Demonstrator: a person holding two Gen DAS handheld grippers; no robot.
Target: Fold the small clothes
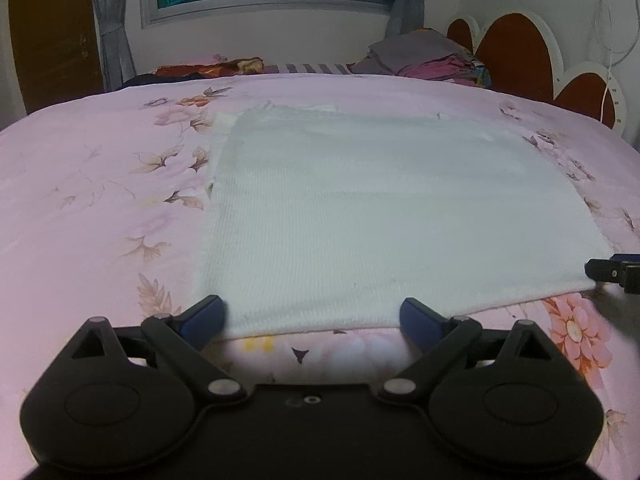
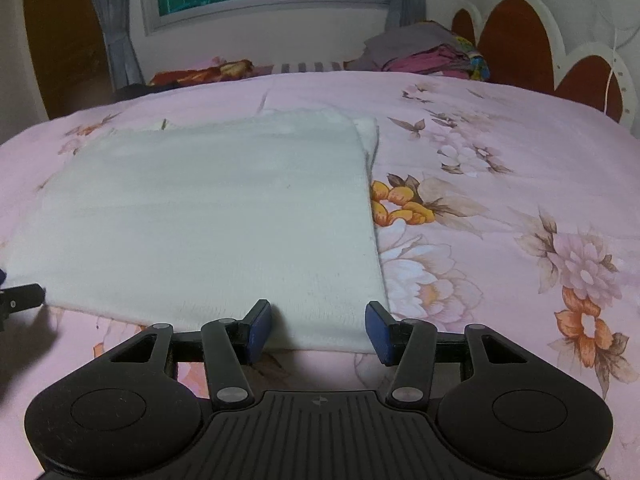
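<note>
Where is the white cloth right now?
The white cloth lies flat on the pink floral bedspread, its near edge just ahead of both grippers, with the clothes pile far behind.

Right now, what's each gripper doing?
Left gripper: open, at the white cloth's near edge, gripping nothing.
Right gripper: open, straddling the cloth's near corner, not clamped.

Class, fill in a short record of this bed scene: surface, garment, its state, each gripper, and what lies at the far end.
surface: pink floral bedsheet
garment: white ribbed knit cloth
state: lying flat, near edge towards both grippers
left gripper: open, straddling the cloth's near left corner
right gripper: open, straddling the near right corner
far end: pile of grey and pink clothes by the brown scalloped headboard
</note>
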